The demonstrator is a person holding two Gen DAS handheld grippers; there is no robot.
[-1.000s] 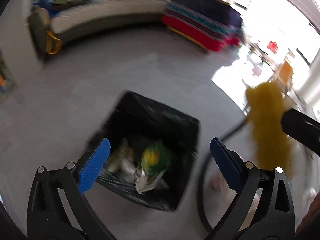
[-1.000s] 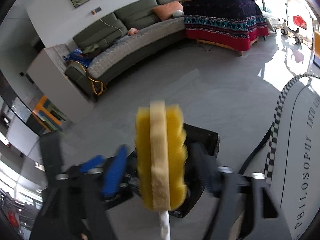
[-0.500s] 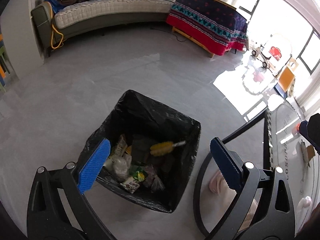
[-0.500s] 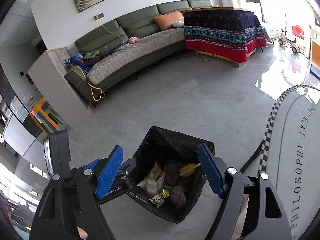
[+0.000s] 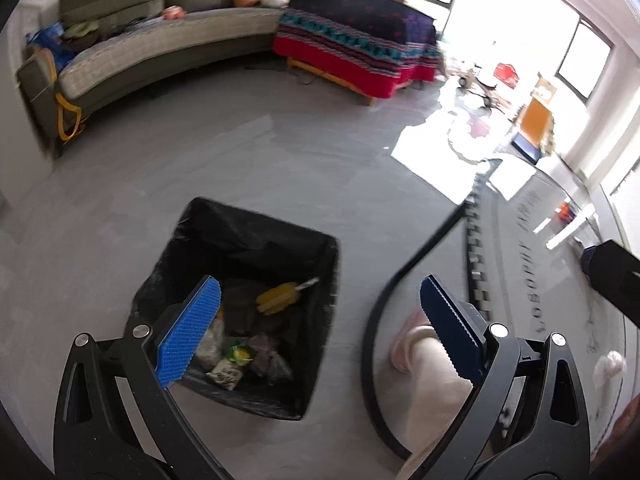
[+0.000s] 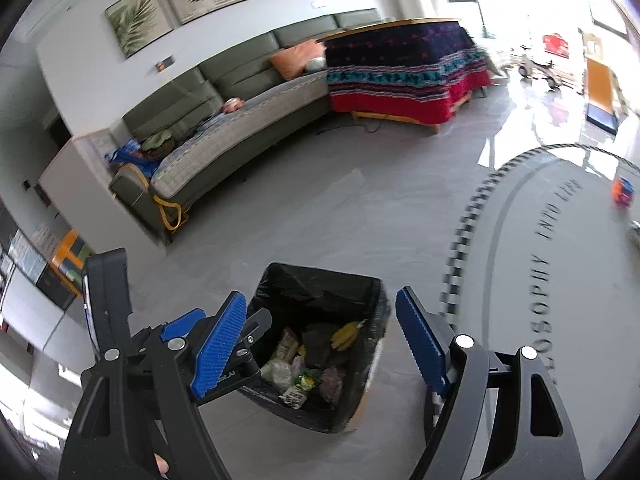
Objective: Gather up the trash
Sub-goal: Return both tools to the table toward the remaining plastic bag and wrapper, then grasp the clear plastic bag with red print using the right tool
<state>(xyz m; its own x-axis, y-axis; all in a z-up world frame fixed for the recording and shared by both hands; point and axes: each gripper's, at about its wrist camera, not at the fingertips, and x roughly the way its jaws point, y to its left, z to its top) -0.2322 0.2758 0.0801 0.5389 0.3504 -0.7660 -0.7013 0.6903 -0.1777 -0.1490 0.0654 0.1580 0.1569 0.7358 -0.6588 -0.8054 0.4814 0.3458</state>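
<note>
Yellow brush lies in the lined bin, both claws empty above it

One trash bin (image 5: 256,240), square and lined with a black bag, stands on the grey floor (image 5: 200,152). Inside it lies one yellow brush (image 5: 278,298) on top of the other rubbish, its long axis slanting across the bin and its white handle tip pointing toward the bin's far right wall. In the right wrist view the same yellow brush (image 6: 347,334) sits toward the far right of the heap. Near the bin's front are a few crumpled wrappers (image 5: 232,364), too jumbled to count.

There are two grippers. The left gripper (image 5: 320,332) hangs over the bin's near right edge, spread wide with nothing between its blue pads. The right gripper (image 6: 320,344) is likewise wide apart and holds nothing, with the bin framed between its fingers.

The floor lies open on the bin's far and left sides, up to the curved sofa (image 5: 160,52). Close on the bin's right runs the black border of a round rug (image 5: 540,264), where a slippered foot (image 5: 412,340) stands
</note>
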